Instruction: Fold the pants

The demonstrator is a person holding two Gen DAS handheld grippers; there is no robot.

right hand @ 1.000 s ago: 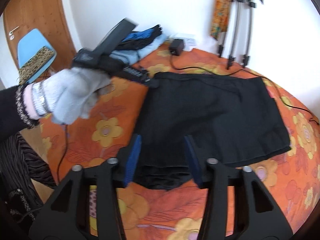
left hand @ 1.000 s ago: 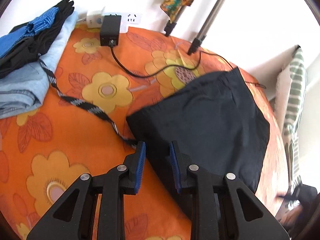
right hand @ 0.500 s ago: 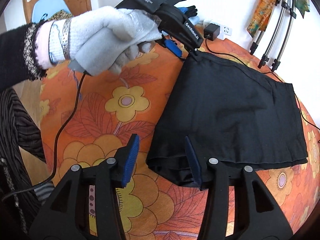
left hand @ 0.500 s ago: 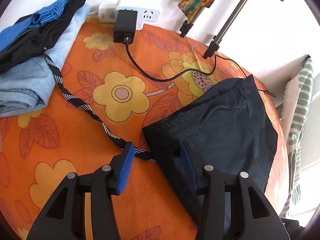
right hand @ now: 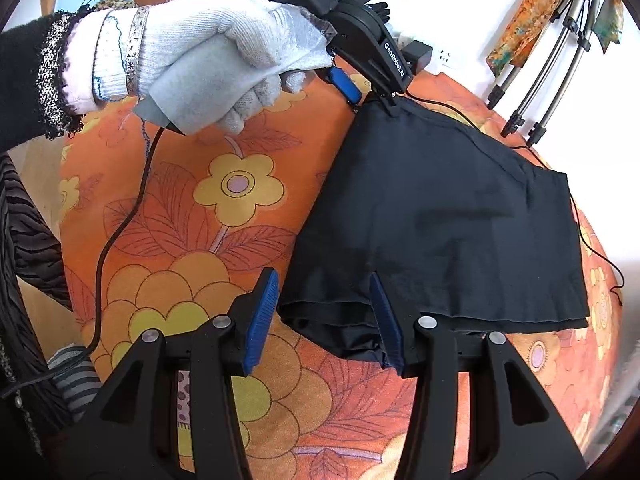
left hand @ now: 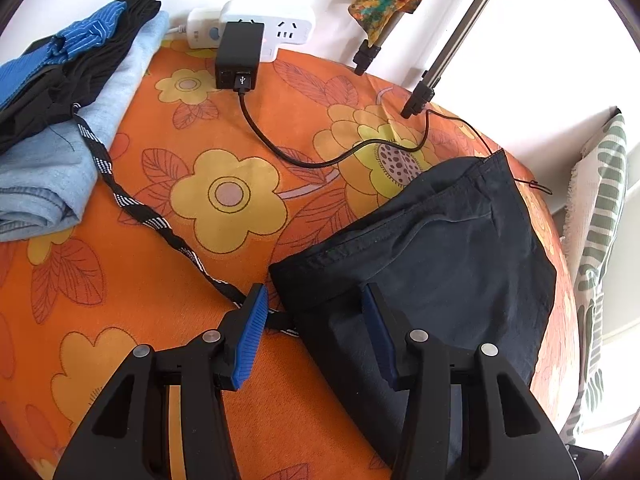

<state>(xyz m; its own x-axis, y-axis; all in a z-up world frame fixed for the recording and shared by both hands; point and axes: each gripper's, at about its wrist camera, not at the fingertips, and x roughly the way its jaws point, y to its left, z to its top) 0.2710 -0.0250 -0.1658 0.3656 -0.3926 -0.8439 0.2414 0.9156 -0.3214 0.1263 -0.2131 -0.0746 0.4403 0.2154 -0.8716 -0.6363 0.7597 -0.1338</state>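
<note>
Lying folded on the flowered orange cloth [left hand: 120, 280], the black pants [left hand: 448, 264] have one corner between the spread jaws of the left gripper [left hand: 314, 320] and another between the spread jaws of the right gripper [right hand: 326, 308], so closing the left risks pinching the striped drawstring [left hand: 132, 204] beside its left finger.
</note>
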